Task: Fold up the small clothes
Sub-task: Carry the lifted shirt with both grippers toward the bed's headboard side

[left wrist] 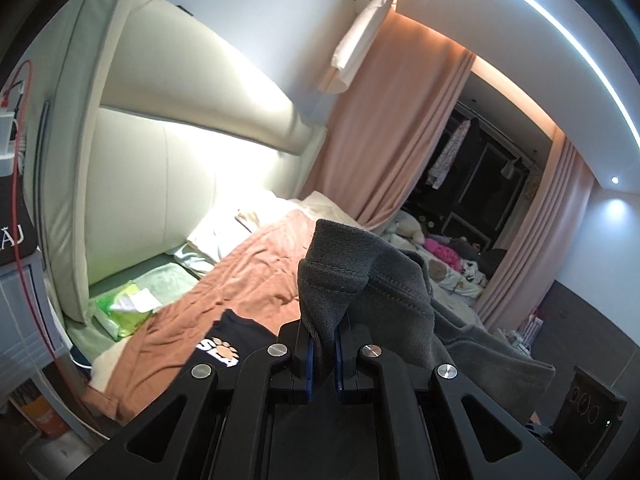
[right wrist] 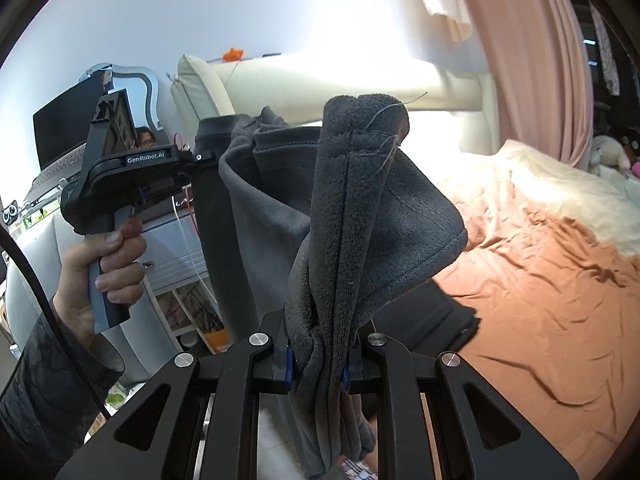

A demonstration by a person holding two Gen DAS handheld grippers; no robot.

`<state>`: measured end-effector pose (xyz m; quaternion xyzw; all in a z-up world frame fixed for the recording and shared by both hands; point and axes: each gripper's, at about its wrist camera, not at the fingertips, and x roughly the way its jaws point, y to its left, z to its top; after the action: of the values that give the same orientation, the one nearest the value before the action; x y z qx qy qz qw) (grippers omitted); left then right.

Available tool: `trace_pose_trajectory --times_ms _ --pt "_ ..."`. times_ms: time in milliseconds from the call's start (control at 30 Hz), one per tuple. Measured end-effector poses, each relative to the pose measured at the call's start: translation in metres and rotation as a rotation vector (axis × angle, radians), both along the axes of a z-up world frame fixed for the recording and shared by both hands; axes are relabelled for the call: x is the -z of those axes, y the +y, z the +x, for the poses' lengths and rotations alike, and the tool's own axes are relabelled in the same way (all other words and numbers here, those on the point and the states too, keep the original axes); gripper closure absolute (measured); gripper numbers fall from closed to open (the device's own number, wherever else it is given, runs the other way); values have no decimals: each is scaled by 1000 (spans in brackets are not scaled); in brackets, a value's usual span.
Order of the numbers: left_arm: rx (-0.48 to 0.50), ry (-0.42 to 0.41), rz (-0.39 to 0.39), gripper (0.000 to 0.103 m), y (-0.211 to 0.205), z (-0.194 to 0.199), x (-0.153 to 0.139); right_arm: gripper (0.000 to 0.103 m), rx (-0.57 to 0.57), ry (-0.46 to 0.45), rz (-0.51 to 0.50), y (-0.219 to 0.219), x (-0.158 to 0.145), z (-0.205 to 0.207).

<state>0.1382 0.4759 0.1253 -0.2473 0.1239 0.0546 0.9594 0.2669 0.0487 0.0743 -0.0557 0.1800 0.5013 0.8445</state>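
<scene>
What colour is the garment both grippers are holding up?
Dark grey garment, plain with no pattern; the right wrist view shows it best.

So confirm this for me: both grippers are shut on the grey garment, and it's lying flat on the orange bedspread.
Not quite. Both the left gripper and right gripper are shut on the grey garment, but it is held up in the air, not flat on the orange bedspread. The right wrist view shows it hanging between them.

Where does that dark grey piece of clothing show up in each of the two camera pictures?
Left wrist view: the grey garment rises at lower centre, pinched in the left claw.
Right wrist view: it fills the centre, pinched in the right claw, stretching left towards the other claw.
Shared landmark: the rust-orange bedspread.
</scene>
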Motion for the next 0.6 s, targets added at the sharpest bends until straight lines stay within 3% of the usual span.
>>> trace_pose_trajectory --times_ms 233,400,600 --pt "-66 60 -7 96 38 14 22 90 -38 58 -19 36 12 24" --pt "-98 115 -10 96 56 49 40 90 -31 116 -43 56 26 61" --pt "-97 170 -5 96 62 106 53 90 40 115 -69 66 28 103"
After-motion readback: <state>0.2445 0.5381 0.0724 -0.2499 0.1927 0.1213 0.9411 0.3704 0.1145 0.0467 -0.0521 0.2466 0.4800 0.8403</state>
